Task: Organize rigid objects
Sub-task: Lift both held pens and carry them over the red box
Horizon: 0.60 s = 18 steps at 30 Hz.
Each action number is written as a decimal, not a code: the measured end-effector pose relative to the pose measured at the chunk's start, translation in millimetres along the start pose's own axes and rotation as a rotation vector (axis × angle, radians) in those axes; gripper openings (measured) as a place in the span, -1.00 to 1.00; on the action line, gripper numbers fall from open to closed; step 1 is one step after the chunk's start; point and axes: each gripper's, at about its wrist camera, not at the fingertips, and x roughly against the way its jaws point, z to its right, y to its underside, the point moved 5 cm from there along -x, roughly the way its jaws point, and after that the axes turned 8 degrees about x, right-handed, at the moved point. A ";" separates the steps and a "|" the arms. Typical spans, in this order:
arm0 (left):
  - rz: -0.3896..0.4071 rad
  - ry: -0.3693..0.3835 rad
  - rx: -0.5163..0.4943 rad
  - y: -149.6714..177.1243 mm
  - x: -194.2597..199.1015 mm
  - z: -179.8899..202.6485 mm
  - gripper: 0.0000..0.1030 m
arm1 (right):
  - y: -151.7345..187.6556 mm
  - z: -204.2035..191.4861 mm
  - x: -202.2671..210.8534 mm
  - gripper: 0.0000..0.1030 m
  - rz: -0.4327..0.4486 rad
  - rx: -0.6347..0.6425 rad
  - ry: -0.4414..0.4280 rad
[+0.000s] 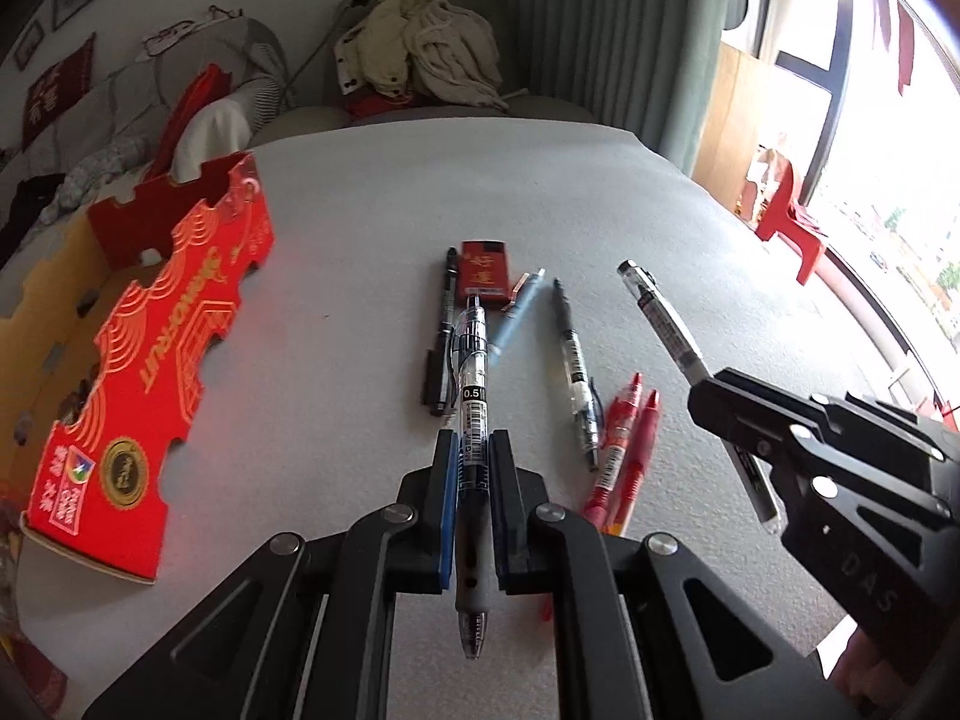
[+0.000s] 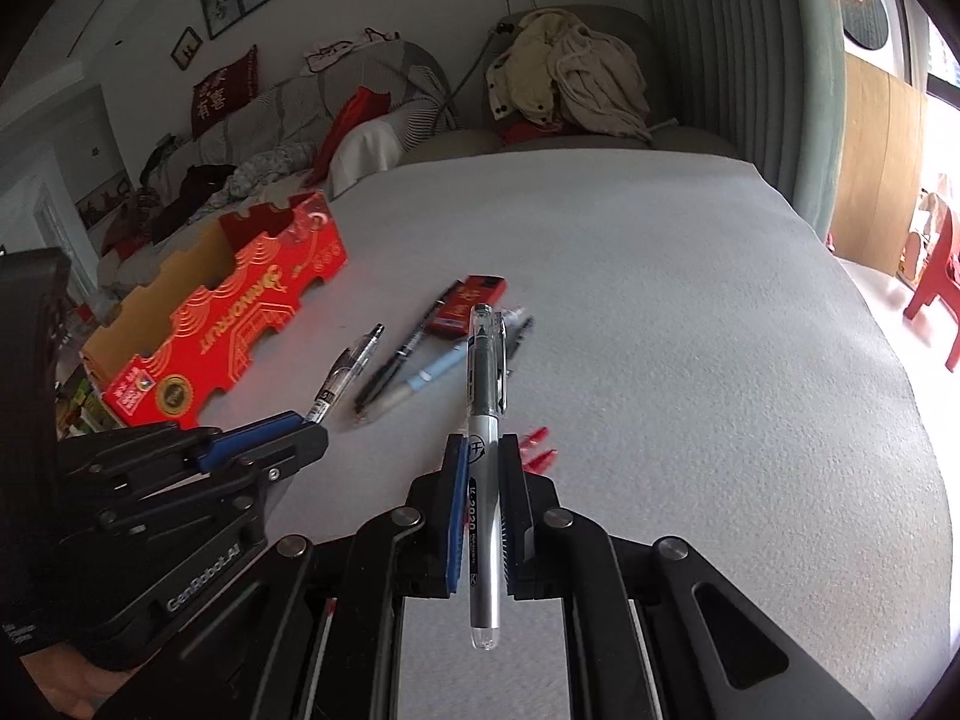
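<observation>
My left gripper (image 1: 472, 450) is shut on a clear black-ink pen (image 1: 471, 396) marked 0.5, held above the table. My right gripper (image 2: 483, 450) is shut on a silver pen with a clear cap (image 2: 485, 480); it also shows in the left wrist view (image 1: 666, 318). On the table lie a black pen (image 1: 443, 336), a light blue pen (image 1: 516, 306), another clear pen (image 1: 575, 366), two red pens (image 1: 624, 450) and a small red box (image 1: 483, 270). An open red and gold cardboard box (image 1: 150, 348) stands at the left.
The table has a light grey cover (image 1: 600, 198). Behind it are a sofa with clothes (image 1: 420, 54) and a green curtain (image 1: 600, 30). A red chair (image 1: 792, 228) stands by the window at right.
</observation>
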 end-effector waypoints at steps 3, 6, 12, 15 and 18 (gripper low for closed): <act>0.028 -0.027 0.020 0.3 8.8 -10.7 -0.80 | -1.2 -9.7 3.8 -0.80 0.013 -0.001 -0.021; 0.044 -0.029 0.046 2.2 18.8 -20.6 -0.80 | -1.4 -17.8 7.5 -0.80 0.023 0.003 -0.031; 0.079 -0.053 0.077 -1.0 37.3 -37.4 -0.80 | -12.1 -43.1 15.4 -0.80 0.050 0.052 -0.053; 0.098 -0.059 0.101 -5.7 48.2 -49.1 -0.80 | -17.0 -54.8 20.5 -0.80 0.067 0.073 -0.065; 0.111 -0.066 0.134 -8.8 56.5 -64.5 -0.80 | -21.9 -70.0 26.1 -0.80 0.081 0.099 -0.087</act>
